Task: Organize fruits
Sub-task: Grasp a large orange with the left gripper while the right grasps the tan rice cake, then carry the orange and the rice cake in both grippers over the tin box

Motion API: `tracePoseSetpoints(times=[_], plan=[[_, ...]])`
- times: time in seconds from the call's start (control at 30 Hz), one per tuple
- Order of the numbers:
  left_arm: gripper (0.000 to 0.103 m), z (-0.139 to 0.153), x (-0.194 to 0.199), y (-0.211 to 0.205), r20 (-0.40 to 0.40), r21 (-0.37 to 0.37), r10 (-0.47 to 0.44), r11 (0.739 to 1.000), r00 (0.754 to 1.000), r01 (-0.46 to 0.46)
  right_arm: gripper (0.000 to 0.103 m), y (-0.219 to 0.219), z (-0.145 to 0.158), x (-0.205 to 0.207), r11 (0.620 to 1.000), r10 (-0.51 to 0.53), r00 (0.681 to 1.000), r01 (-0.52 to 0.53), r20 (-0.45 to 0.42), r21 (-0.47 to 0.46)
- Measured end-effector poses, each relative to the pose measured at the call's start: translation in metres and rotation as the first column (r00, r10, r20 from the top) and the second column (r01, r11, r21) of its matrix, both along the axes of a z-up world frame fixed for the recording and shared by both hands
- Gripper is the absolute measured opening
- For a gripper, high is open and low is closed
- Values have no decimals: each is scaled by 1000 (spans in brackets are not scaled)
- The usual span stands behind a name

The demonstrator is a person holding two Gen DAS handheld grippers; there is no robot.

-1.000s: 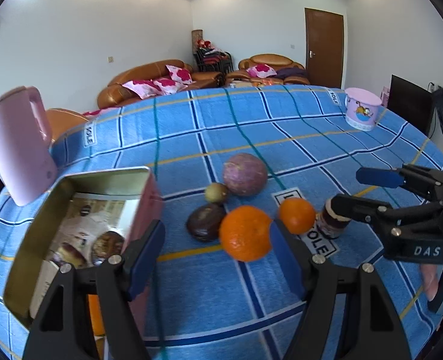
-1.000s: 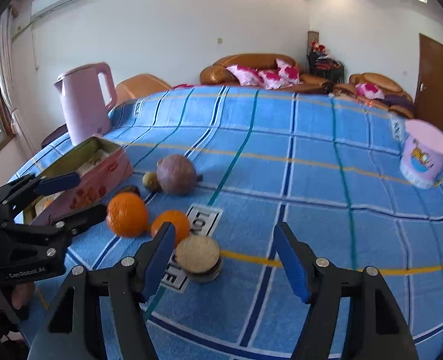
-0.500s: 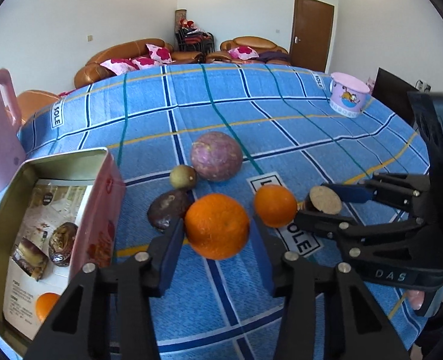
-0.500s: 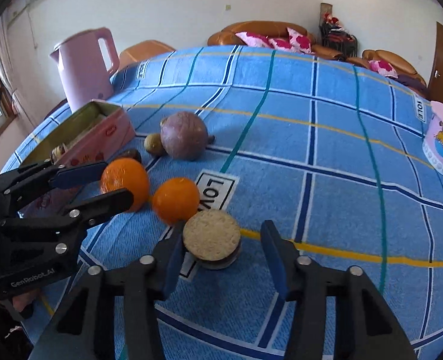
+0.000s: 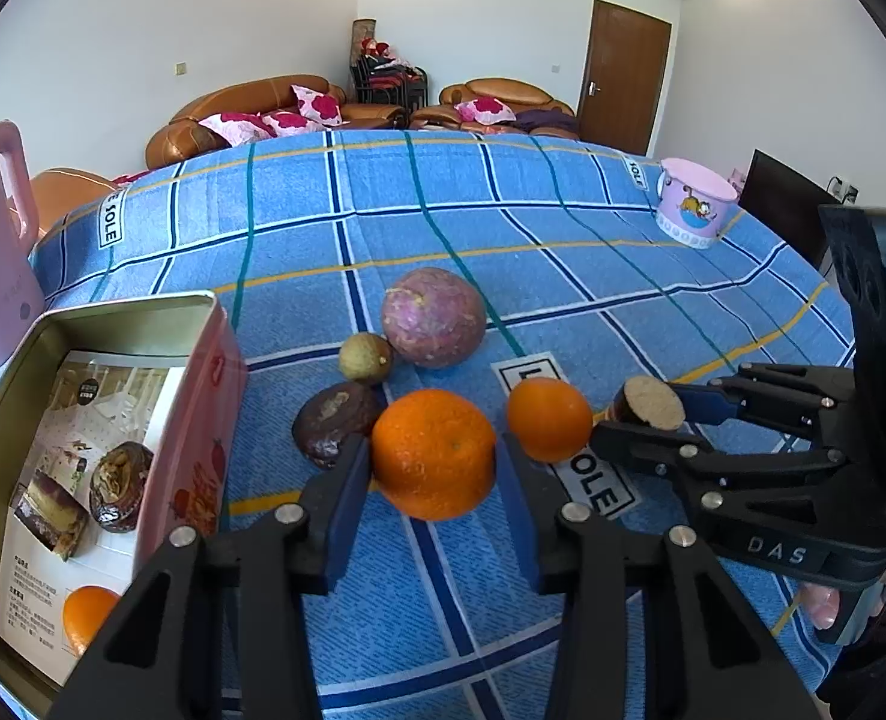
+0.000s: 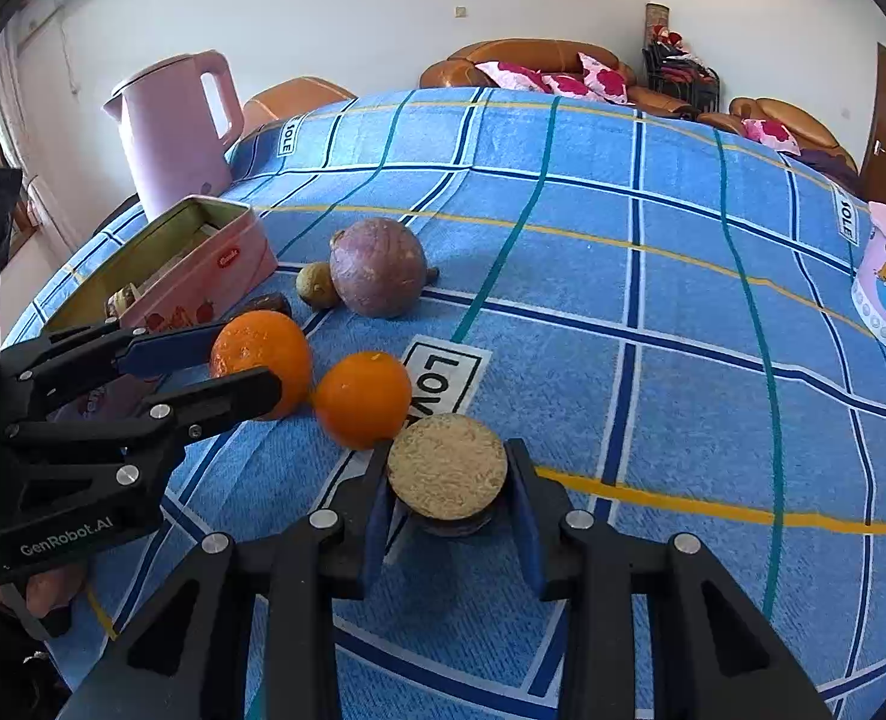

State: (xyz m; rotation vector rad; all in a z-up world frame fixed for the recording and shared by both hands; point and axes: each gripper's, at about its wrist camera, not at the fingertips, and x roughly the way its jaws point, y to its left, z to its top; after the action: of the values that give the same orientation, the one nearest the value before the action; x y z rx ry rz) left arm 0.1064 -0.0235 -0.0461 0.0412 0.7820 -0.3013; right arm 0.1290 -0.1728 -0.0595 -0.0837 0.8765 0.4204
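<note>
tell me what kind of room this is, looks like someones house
Most likely a home living room. Brown leather sofas with red-flowered cushions line the far wall beside a wooden door. The work surface is a table under a blue checked cloth, with a pink kettle on it.

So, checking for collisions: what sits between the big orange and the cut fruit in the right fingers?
One smaller orange lies between the big orange and the cut fruit, nearly touching both; the right wrist view shows it best.
</note>
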Motion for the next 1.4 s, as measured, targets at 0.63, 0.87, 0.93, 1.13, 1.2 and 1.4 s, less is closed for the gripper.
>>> tracePoseSetpoints(times=[0.63, 0.87, 0.93, 1.13, 1.2, 1.4], plan=[[44, 14, -16, 9, 120, 0, 68, 998, 990, -69, 37, -6, 15, -12, 998, -17, 994, 11, 108, 55], [44, 17, -19, 11, 145, -5, 85, 996, 986, -86, 37, -8, 18, -17, 998, -15, 990, 7, 139, 57], [44, 18, -20, 11, 153, -3, 89, 996, 984, -90, 37, -8, 19, -18, 998, -17, 989, 9, 145, 61], [44, 18, -21, 11, 165, -5, 100, 995, 981, -100, 37, -9, 20, -19, 998, -21, 987, 11, 160, 63], [44, 19, -22, 12, 169, -5, 103, 995, 980, -103, 37, -9, 21, -20, 998, -21, 986, 11, 166, 65], [44, 21, -25, 12, 189, -1, 113, 993, 975, -115, 37, -10, 22, -21, 998, -22, 984, 10, 174, 67]])
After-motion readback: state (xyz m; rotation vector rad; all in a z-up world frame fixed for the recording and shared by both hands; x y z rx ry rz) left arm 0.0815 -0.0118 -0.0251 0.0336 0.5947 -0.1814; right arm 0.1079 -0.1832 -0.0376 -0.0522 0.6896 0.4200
